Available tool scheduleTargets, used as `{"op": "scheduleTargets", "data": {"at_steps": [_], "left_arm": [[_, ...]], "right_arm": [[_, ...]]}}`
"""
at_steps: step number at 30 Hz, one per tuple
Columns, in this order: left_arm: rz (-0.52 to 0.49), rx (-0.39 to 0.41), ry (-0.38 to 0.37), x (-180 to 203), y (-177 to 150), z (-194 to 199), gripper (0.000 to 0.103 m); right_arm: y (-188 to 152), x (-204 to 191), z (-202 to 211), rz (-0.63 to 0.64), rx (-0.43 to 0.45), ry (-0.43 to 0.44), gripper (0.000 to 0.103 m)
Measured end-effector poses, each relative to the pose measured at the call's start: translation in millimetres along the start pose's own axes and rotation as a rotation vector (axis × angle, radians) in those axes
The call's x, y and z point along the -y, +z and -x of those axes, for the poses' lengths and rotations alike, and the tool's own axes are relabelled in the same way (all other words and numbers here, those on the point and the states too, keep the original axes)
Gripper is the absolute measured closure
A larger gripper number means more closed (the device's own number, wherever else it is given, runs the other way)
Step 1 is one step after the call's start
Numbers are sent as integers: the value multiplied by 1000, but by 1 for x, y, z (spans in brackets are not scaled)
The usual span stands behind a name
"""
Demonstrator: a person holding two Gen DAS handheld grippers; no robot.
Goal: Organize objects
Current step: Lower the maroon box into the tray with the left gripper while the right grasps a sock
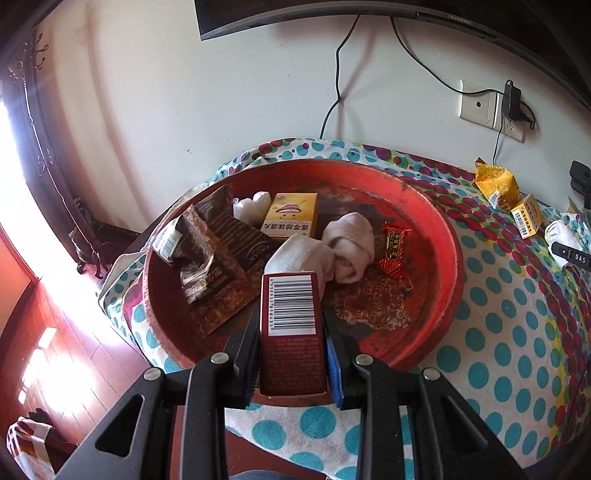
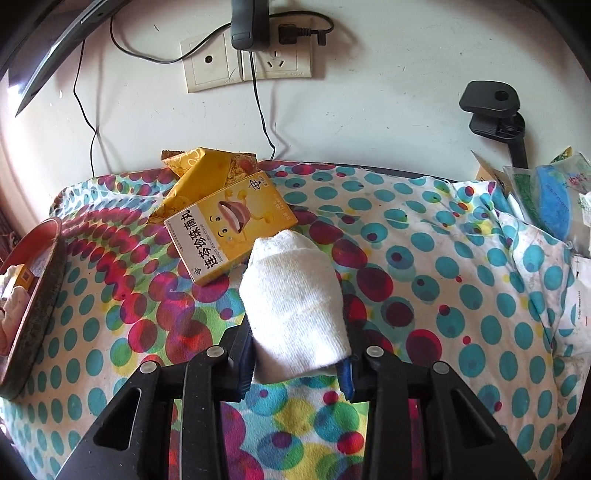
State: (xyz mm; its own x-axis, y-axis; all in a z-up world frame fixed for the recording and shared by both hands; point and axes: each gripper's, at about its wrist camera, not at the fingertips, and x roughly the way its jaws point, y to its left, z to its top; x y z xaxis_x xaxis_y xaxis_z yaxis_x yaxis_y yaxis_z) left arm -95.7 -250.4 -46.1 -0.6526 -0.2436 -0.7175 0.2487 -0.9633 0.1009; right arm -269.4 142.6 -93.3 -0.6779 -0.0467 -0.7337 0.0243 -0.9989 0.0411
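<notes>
My left gripper (image 1: 290, 325) is shut on a dark red box (image 1: 290, 325) with a barcode, held over the near rim of the round red tray (image 1: 448, 258). In the tray lie a yellow medicine box (image 1: 291, 218), rolled white socks (image 1: 332, 251), a red candy (image 1: 394, 251), brown packets (image 1: 218, 254) and a small white bundle (image 1: 251, 206). My right gripper (image 2: 299, 332) is shut on a rolled white sock (image 2: 295, 302) above the dotted cloth (image 2: 443, 280). Just beyond it lie a second yellow medicine box (image 2: 229, 232) and a yellow packet (image 2: 199, 173).
The tray's edge shows at the left of the right wrist view (image 2: 37, 295). Bags and a blue sponge (image 2: 554, 199) pile at the right. A black clamp (image 2: 495, 110), wall sockets (image 2: 247, 62) and cables are behind. A monitor (image 1: 369, 14) hangs above the tray.
</notes>
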Motion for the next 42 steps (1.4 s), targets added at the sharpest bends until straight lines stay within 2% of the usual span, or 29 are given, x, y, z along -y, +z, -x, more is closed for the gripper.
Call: {"op": "scheduleTargets", "data": {"at_steps": [6, 14, 18, 21, 23, 29, 32, 33, 34, 36, 42], "left_arm": [[39, -19, -44, -19, -3, -4, 74], [60, -61, -17, -41, 1, -28, 74], [61, -73, -1, -42, 5, -45, 74], [76, -79, -17, -41, 7, -56, 74], [62, -72, 3, -39, 9, -65, 74], [90, -91, -14, -40, 23, -86, 74], [90, -83, -29, -41, 23, -82, 73], [72, -69, -28, -40, 21, -77, 67], [46, -62, -21, -38, 17, -71, 52], [33, -42, -32, -38, 8, -55, 32], [69, 43, -45, -46, -24, -3, 28]], "right_arm": [[-9, 8, 13, -17, 30, 13, 70], [-10, 11, 17, -24, 35, 24, 70], [-11, 10, 17, -17, 38, 28, 70], [-11, 9, 17, -11, 37, 21, 70], [-11, 8, 16, -4, 35, 18, 70], [-11, 6, 14, 8, 26, 7, 70], [-11, 4, 15, 21, 29, 3, 70], [-11, 3, 15, 26, 32, -2, 70], [-11, 2, 16, 31, 34, -6, 70], [-11, 0, 15, 40, 30, -12, 70], [-13, -9, 20, 82, 56, -50, 70]]}}
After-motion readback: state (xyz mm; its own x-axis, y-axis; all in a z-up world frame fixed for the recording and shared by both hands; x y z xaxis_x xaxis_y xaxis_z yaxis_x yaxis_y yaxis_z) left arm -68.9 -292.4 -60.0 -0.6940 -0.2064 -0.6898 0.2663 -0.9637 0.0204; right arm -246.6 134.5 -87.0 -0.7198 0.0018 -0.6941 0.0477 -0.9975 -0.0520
